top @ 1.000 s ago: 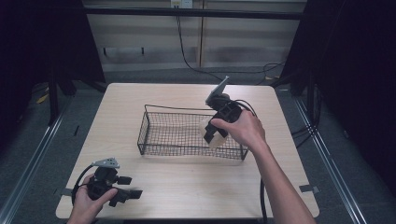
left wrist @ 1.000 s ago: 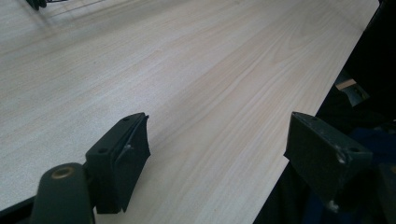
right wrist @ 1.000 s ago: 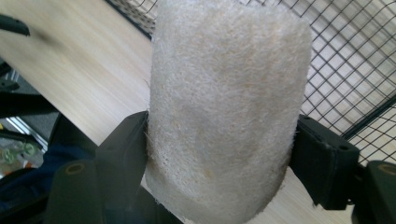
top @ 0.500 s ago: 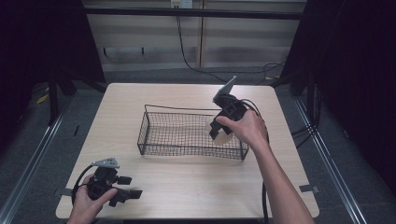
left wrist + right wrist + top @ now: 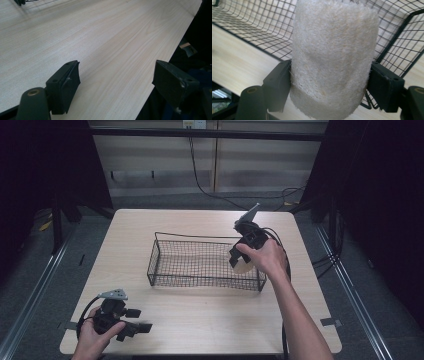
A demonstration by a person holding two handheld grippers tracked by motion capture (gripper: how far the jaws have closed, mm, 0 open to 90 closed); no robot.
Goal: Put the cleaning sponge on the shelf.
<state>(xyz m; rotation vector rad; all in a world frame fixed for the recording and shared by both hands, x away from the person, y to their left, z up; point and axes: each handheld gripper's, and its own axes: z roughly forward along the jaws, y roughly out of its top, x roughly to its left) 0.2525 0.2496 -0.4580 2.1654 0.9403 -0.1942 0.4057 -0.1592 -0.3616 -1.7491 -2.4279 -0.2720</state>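
A pale wooden bench [image 5: 200,320] is being viewed from above, with a black wire basket [image 5: 205,262] sitting on it a little right of the middle. The right claw [image 5: 239,265] is being held by the person's right hand [image 5: 267,257] over the right end of the basket, its grey three-cornered plate tilted up and away from the person. A pale, fuzzy loofah-like pad [image 5: 332,57] is being pinched between its two black jaws, which are pressing against the pad's left and right sides in the right gripper view. In that view the pad is seen standing upright between the jaws, with the basket's mesh behind and beneath it and a corner post of the basket to its right. From above, the pad [image 5: 244,266] is seen as a small light patch just at the basket's right end, below the hand; whether it is touching the mesh cannot be told.

The left claw [image 5: 137,327] is being held by the left hand [image 5: 92,337] near the front left corner of the bench, well apart from the basket, low at the bench surface. In the left gripper view its jaws are being held spread wide, with nothing between them but bare wood grain and the bench edge.
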